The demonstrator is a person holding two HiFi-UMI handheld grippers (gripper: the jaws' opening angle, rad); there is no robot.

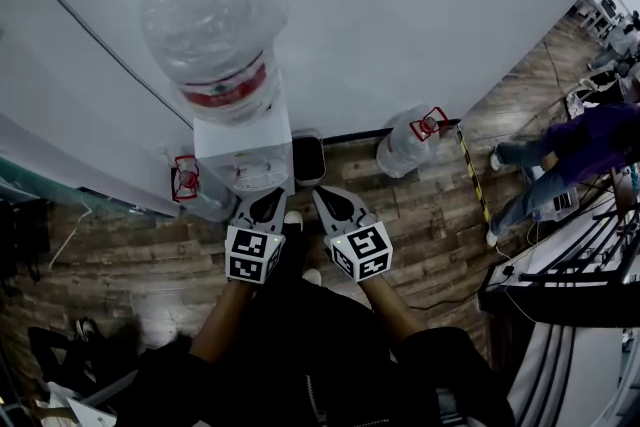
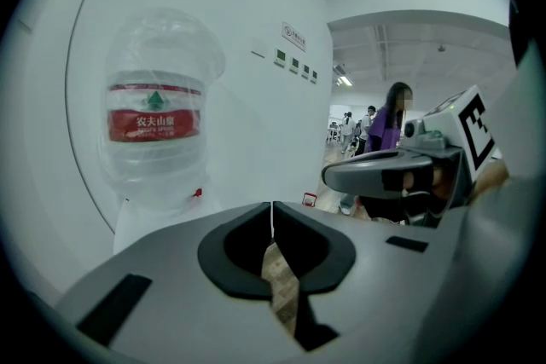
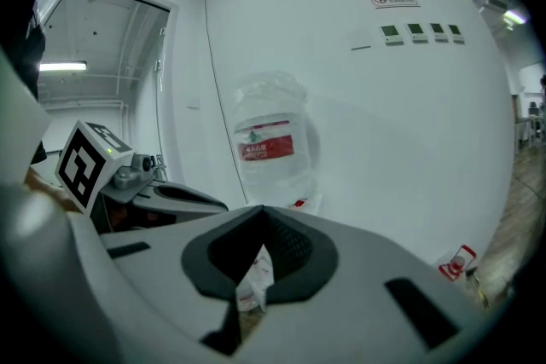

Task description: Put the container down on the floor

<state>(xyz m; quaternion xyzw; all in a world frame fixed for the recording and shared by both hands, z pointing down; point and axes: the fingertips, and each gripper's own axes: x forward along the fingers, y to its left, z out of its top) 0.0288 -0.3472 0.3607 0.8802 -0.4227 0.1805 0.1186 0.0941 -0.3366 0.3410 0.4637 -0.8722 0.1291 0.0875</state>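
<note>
Plainly, both grippers are being held side by side over the wooden floor [image 1: 430,215], close together but not touching. The left gripper [image 1: 266,197] [image 2: 271,209] is being held fully closed, its jaws meeting tip to tip with nothing between them; only floor planks are being glimpsed through the slot behind the tips. The right gripper [image 1: 325,197] [image 3: 261,213] is likewise being held closed and empty.

The clear water container [image 1: 215,35] [image 2: 153,115] [image 3: 269,149] with a red label is being carried neck down on a white dispenser [image 1: 245,150] [image 2: 162,222], straight ahead of both grippers, higher than their tips and apart from them. A second container [image 1: 405,147] is being left lying on the floor ahead and right of the right gripper. A third container [image 1: 195,185] is being partly hidden by the dispenser, ahead and left of the left gripper. A black bin [image 1: 308,158] is being stood just beyond the right gripper's tips. Far to that gripper's right, a person in purple [image 1: 590,140] is being seen.
</note>
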